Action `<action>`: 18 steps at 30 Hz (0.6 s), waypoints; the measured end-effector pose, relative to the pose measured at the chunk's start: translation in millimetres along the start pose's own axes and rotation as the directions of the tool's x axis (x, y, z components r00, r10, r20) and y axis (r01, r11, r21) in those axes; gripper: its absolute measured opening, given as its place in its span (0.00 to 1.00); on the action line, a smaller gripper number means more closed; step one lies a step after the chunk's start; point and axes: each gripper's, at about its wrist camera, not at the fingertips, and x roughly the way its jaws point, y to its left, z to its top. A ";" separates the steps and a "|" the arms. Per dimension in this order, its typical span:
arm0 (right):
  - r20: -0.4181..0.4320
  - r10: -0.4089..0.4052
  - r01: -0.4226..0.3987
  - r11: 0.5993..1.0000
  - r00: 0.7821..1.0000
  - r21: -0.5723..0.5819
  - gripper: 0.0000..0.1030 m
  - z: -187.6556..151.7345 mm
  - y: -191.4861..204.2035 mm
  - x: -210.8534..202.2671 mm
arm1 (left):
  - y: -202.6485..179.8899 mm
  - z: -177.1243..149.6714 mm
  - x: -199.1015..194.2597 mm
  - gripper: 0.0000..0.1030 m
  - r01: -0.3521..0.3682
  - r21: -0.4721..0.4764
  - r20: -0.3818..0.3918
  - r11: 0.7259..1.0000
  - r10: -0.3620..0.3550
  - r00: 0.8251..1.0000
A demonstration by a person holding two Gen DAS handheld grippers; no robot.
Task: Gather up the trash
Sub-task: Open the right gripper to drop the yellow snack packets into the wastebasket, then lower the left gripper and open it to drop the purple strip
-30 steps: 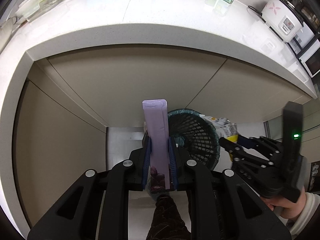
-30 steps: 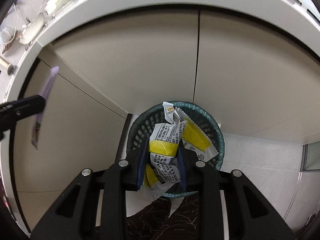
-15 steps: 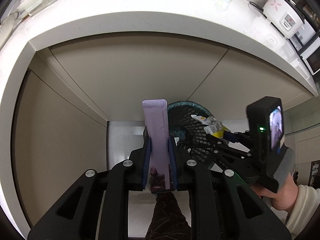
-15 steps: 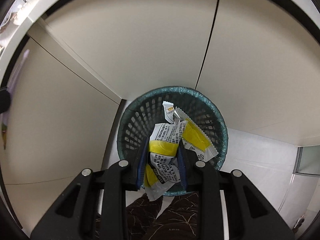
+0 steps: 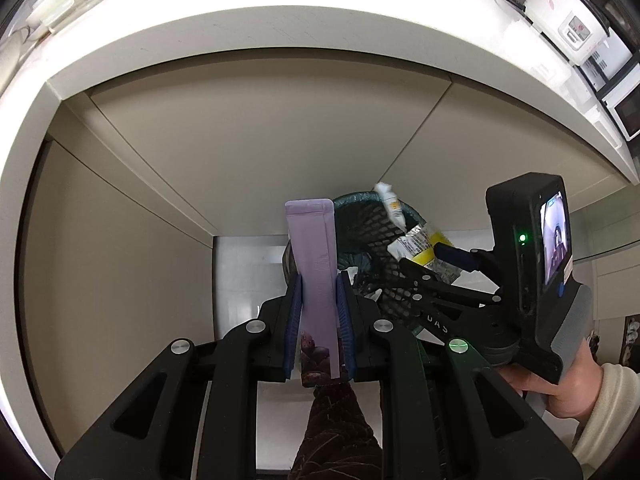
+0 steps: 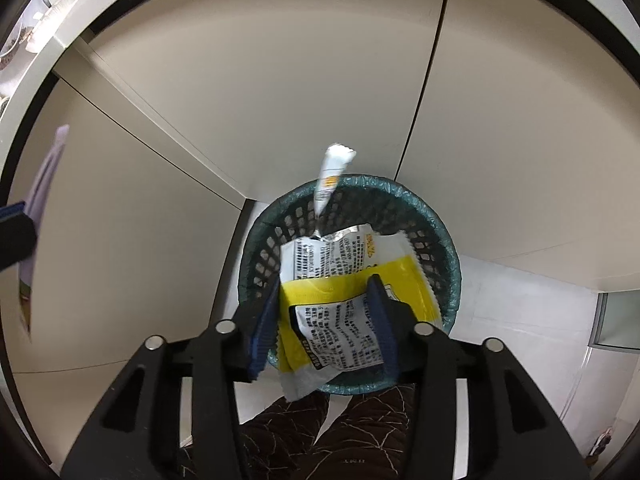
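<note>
Beige cabinet doors [image 5: 260, 152] fill the left wrist view under a white counter, where the left gripper [image 5: 319, 320] stays clamped on a purple packet [image 5: 314, 264] beside the green mesh bin [image 5: 360, 220]; released here, it would likely miss the rim. From the right wrist, the right gripper [image 6: 326, 320] has just been opening directly over the bin, jaws apart around the yellow-and-white wrappers [image 6: 344, 280], which could snag on a pad or spill over the near edge
</note>
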 end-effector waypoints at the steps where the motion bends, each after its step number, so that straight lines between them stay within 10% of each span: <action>1: 0.003 0.006 -0.006 1.000 1.000 0.000 0.43 0.0 -0.9 -1.4 | -1.1 1.0 0.6 0.17 0.000 0.002 0.000 1.000 0.000 1.000; 18: 0.138 0.022 -0.037 0.993 0.990 0.111 0.93 6.3 -44.9 -68.5 | -12.4 8.2 21.0 0.17 0.032 0.019 -0.007 0.999 -0.032 0.999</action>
